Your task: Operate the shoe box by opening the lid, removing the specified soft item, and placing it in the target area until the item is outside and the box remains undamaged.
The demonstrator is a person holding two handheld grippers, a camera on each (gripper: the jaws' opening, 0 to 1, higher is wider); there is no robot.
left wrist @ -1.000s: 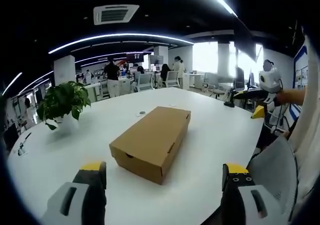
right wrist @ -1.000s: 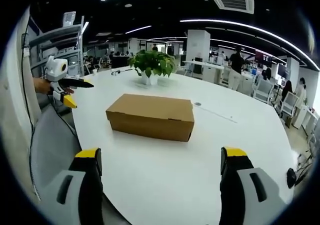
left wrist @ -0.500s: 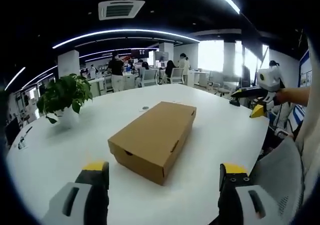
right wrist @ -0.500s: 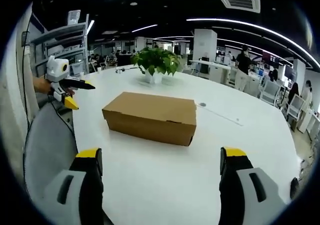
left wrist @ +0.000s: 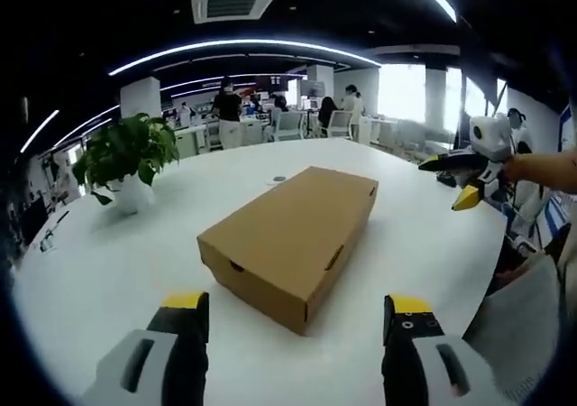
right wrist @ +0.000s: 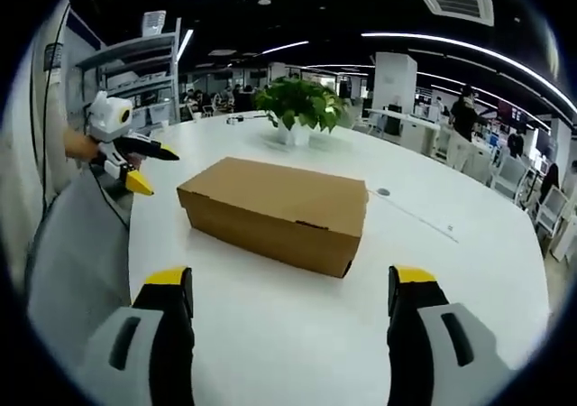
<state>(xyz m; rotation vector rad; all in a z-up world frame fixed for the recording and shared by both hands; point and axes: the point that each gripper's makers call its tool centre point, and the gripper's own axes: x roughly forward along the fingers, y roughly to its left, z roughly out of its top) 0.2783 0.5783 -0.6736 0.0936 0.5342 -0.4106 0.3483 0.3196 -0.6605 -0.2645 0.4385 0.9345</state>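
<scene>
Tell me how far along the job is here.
Nothing is done yet: the box sits shut on the table, lid down. Both grippers, left and right, are open and short of it, touching nothing. Opening the lid, removing and placing the item all remain.

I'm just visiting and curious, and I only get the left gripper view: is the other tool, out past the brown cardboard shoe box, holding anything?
Observer: No. The right gripper has its yellow-tipped jaws spread wide, with nothing between them.
Visitor: Is the box open at its far end?
Observer: No. The brown cardboard shoe box is shut at that end, with the lid lying flat.
Visitor: What's behind my tool?
Observer: Grey metal shelving stands behind the left gripper.
</scene>
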